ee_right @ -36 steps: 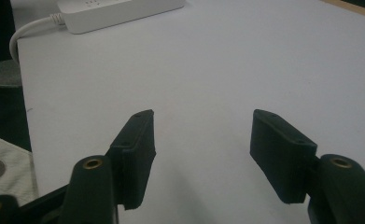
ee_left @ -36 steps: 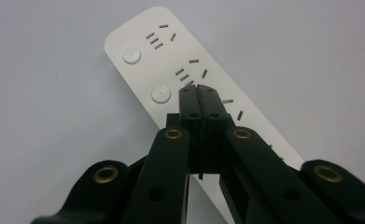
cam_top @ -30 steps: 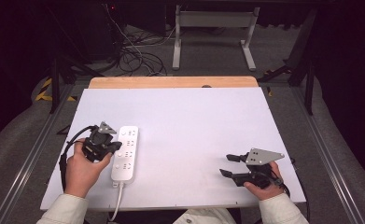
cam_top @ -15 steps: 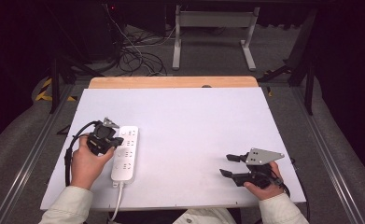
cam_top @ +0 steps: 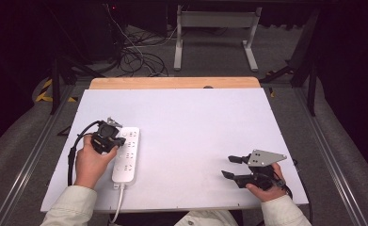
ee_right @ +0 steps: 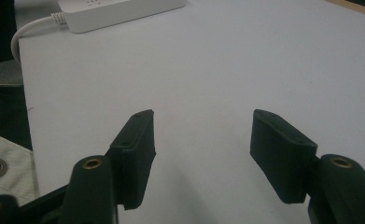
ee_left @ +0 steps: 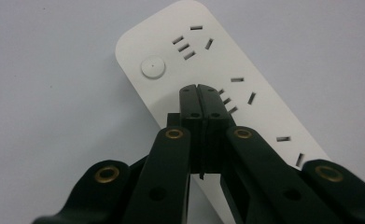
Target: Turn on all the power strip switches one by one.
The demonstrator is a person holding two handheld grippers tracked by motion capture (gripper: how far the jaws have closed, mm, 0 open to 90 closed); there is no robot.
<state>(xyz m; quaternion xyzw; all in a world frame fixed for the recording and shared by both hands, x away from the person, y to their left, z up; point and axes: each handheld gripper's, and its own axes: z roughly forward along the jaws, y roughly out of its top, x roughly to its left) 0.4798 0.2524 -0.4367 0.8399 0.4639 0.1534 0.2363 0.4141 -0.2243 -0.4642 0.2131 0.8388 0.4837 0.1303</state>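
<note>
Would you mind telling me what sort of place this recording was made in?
Most likely a lab or workshop bench set up for recording, not a home. A plain white table holds just a power strip, loose cables lie on the grey carpet behind, and a metal stand sits against dark surroundings.

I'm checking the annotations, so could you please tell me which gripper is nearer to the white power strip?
Left. The left gripper, jaws shut, sits over the power strip; the right gripper, jaws open, is far across the table.

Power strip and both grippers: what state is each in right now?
Power strip: flat on the table, sockets empty, cord trailing off the near edge.
Left gripper: shut, nothing between the jaws, tips over the strip.
Right gripper: open, empty, over bare table.
</note>
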